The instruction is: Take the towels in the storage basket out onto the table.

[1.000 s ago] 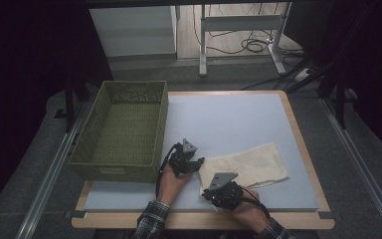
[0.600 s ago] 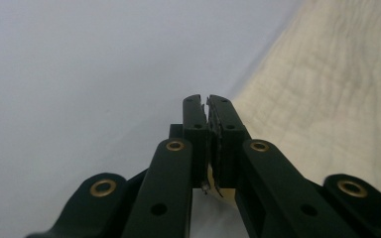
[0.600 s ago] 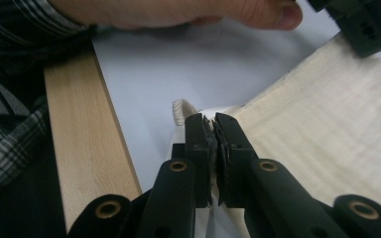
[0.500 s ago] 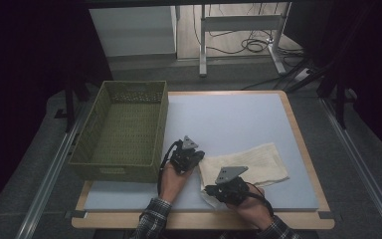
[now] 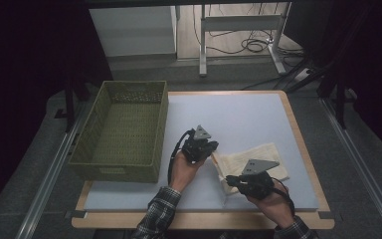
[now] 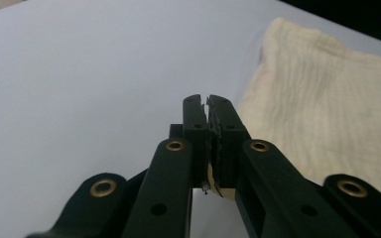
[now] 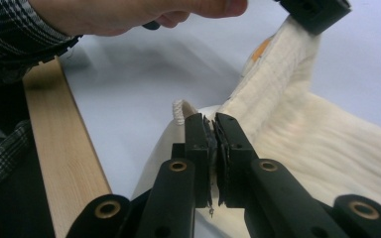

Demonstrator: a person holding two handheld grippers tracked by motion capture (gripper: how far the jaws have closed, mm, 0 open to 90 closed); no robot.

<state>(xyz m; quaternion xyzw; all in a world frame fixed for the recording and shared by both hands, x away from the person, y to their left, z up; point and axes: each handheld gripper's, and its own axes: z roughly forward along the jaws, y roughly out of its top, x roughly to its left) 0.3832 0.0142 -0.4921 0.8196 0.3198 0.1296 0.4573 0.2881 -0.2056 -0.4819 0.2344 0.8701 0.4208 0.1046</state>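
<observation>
A cream towel (image 5: 266, 155) lies on the pale blue table top (image 5: 238, 114), right of centre. My left gripper (image 5: 213, 153) is shut on the towel's left corner and holds it off the table. In the left gripper view a sliver of cream cloth shows between the closed jaws of the left gripper (image 6: 207, 99), and the towel (image 6: 327, 109) spreads to the right. My right gripper (image 5: 227, 178) is shut on the towel's near edge. The right gripper view has its jaws (image 7: 213, 118) pinched on the towel (image 7: 327, 144), and a raised strip of cloth runs up to the left gripper (image 7: 313, 12).
A green woven basket (image 5: 124, 129) stands at the table's left side, close to the left hand. The wooden table rim (image 5: 199, 220) runs along the near edge under the checked sleeves. Table legs and cables sit on the floor beyond the far edge.
Both hands have risen a little. The right gripper has moved to the right and the left gripper up and away, and the towel's near-left edge has come off the table, stretched between them.
</observation>
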